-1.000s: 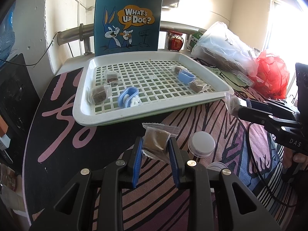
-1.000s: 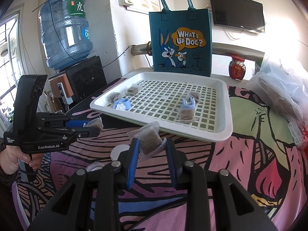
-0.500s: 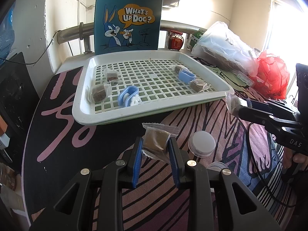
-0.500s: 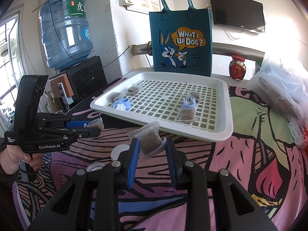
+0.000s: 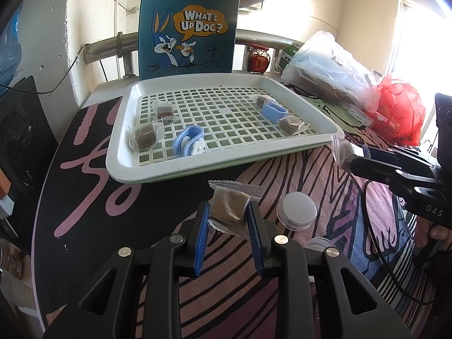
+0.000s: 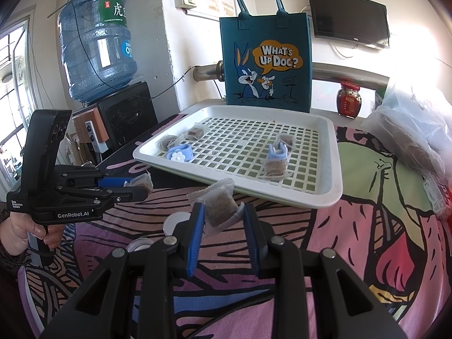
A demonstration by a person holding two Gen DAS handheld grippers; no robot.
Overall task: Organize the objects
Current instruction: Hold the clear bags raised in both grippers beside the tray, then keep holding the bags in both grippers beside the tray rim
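Note:
My left gripper [image 5: 228,212] is shut on a clear-wrapped brown snack packet [image 5: 229,203], held above the patterned tablecloth just in front of the white slotted tray [image 5: 135,166]. My right gripper [image 6: 221,212] is shut on another brown snack packet [image 6: 219,206], also in front of the tray [image 6: 325,195]. The tray holds several wrapped brown packets [image 5: 144,138] and two blue clips [image 5: 188,139]. Each gripper shows in the other's view, the right one [image 5: 343,152] and the left one [image 6: 141,183], both with a packet at the tips.
A blue "What's Up Doc?" bag [image 5: 188,25] stands behind the tray. A round silver lid [image 5: 296,210] and a jar lie near my left gripper. Plastic bags [image 5: 333,67] and a red bag [image 5: 398,113] are at the right. A water bottle [image 6: 96,45] stands left.
Both grippers have crept very slightly forward towards the tray, each still holding its packet. Nothing else has moved.

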